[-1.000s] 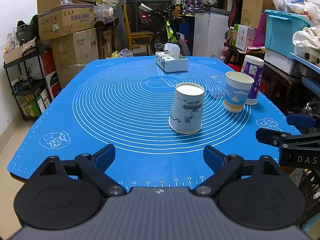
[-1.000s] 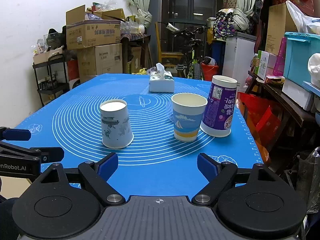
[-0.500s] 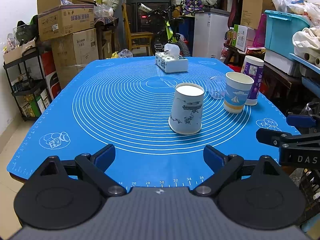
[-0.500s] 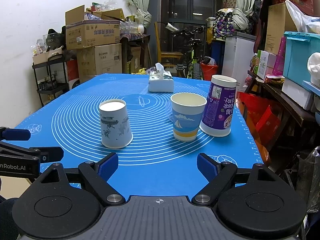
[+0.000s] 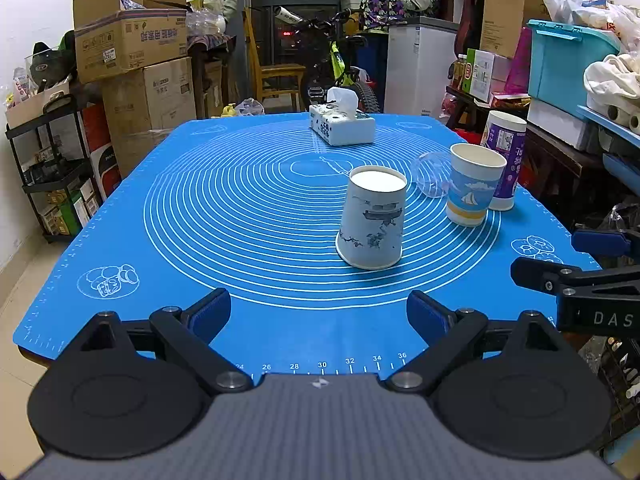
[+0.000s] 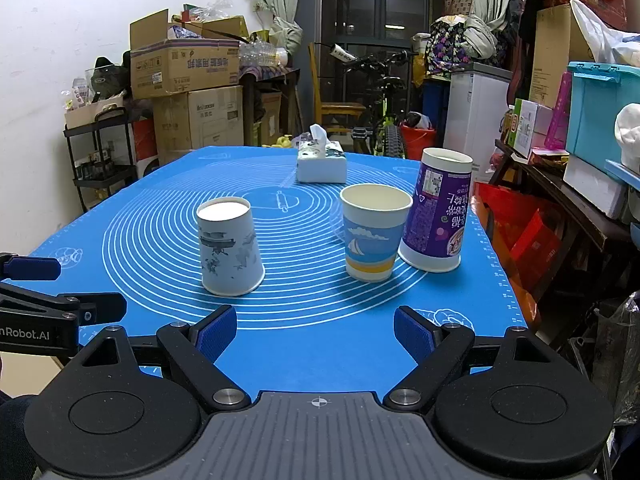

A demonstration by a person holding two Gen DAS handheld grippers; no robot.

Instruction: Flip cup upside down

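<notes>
Left gripper point(image 5: 318, 312): released; empty; near counter edge
Right gripper point(image 6: 315, 330): released; empty; near counter edge
White cup point(image 6: 230, 246): inverted, mouth down on blue mat point(image 6: 160, 200); left of sailboat cup
Sailboat cup point(image 6: 374, 236): upright, mouth up; just beside purple cup point(image 6: 440, 210)
Purple cup: inverted
Progress: 1 upright cup left, judged next to flip; not yet grasped

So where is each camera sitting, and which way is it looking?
Left wrist: on the left gripper, looking across the blue mat at the upside-down white cup; its open fingers and the right gripper's tip show.
Right wrist: on the right gripper, facing the sailboat cup; its open fingers and the left gripper's tip show.
Shared: both cups, purple cup, tissue box.
</notes>
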